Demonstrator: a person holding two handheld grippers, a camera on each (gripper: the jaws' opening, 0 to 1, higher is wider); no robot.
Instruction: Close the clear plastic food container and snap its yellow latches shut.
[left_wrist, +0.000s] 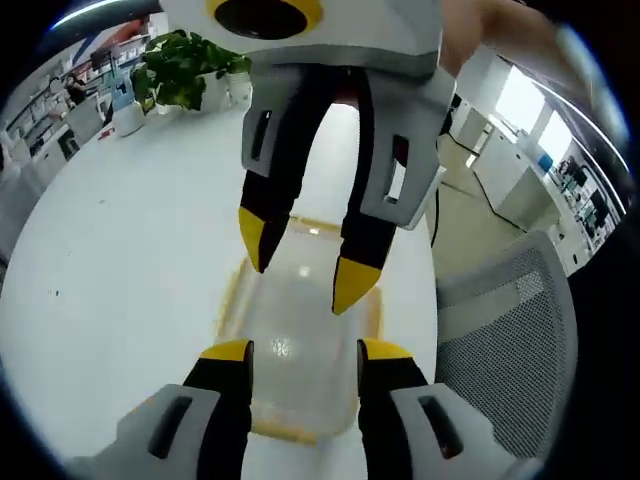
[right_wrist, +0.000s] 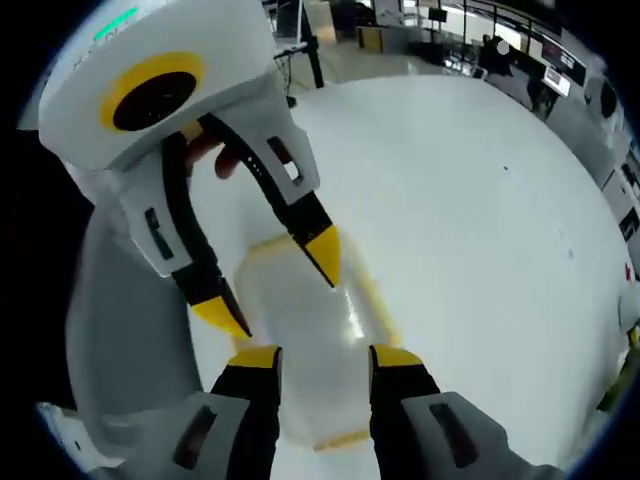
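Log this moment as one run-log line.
left hand-held gripper: open, over clear container | right hand-held gripper: open, opposite end | white table

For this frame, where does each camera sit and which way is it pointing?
Left gripper view: rides on the left claw, looking down along its jaws at the clear container on the white table; the right claw faces it from the top; potted plant and mesh chair beyond.
Right gripper view: rides on the right claw, looking down at the container; the left claw enters from upper left, fingers behind it.
Shared: container, table, both claws, seen from opposite ends.
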